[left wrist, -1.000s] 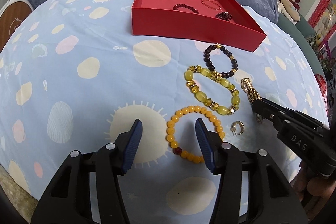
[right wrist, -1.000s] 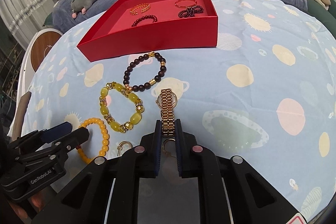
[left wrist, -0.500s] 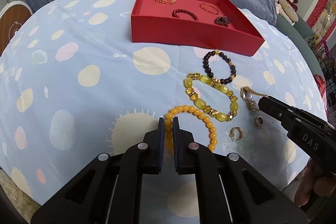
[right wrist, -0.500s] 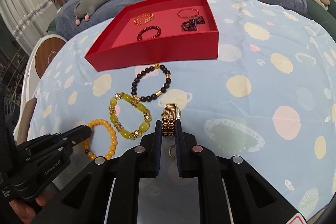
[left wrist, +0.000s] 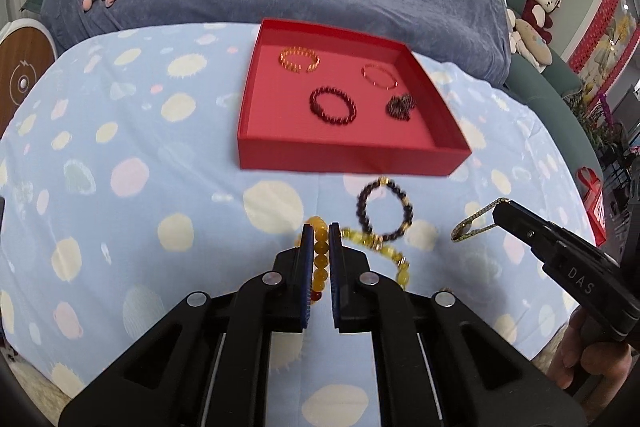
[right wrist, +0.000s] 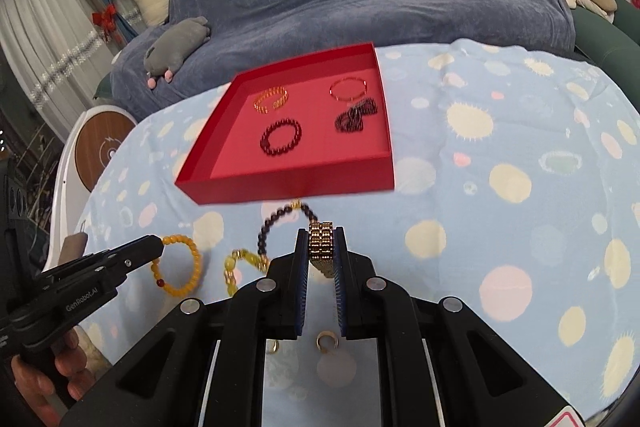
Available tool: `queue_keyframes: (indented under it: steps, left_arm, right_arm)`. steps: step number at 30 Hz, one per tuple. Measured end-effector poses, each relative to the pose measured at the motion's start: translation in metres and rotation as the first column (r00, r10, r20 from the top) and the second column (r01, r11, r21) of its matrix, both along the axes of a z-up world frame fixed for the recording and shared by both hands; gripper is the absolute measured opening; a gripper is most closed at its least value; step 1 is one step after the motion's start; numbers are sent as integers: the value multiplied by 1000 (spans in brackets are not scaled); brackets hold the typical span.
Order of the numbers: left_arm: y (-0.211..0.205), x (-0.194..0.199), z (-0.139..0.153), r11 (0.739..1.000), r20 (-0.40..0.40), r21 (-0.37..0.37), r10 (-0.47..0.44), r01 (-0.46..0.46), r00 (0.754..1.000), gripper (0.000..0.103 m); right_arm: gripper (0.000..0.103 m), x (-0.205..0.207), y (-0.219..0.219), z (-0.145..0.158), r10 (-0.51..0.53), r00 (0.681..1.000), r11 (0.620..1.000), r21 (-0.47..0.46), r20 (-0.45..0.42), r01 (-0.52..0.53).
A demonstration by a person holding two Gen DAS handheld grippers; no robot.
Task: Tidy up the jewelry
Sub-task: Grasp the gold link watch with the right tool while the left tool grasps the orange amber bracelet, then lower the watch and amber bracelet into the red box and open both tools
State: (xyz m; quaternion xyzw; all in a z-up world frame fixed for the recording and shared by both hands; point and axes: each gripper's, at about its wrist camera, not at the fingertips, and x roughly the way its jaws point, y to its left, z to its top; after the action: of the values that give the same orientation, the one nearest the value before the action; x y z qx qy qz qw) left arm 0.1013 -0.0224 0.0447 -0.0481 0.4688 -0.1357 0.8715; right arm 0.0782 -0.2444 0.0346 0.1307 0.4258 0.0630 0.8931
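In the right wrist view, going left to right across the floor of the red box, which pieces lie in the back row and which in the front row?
Back row: gold bead bracelet → thin red bangle. Front row: dark red bead bracelet → tangled dark bead strand, all inside the red box.

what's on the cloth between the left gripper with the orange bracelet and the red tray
In the left wrist view, the dark beaded bracelet lies on the spotted cloth between the left gripper, shut on the orange bead bracelet, and the red tray. Otherwise that stretch is bare.
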Motion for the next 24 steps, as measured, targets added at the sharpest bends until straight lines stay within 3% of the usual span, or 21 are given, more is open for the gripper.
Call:
queue_keyframes:
  steps: [7,12,18,24]
  left_arm:
    - [-3,47,30,1000,66,-9,4,-3,998,7]
    - [-8,91,37,1000,93,-21,23,-21,995,7]
    - [-13,125,23,998,80,-29,50,-48,996,7]
    - [-13,142,-12,997,26,-8,72,-72,997,7]
  right_arm:
    - [11,52,-3,35,8,996,1000,-23,94,-6]
    - [11,94,-1,44,2,992,1000,-15,127,0]
    - [11,126,9,27,4,994,1000,-5,109,-3]
    - [11,134,17,-8,19,999,1000,-23,44,-18]
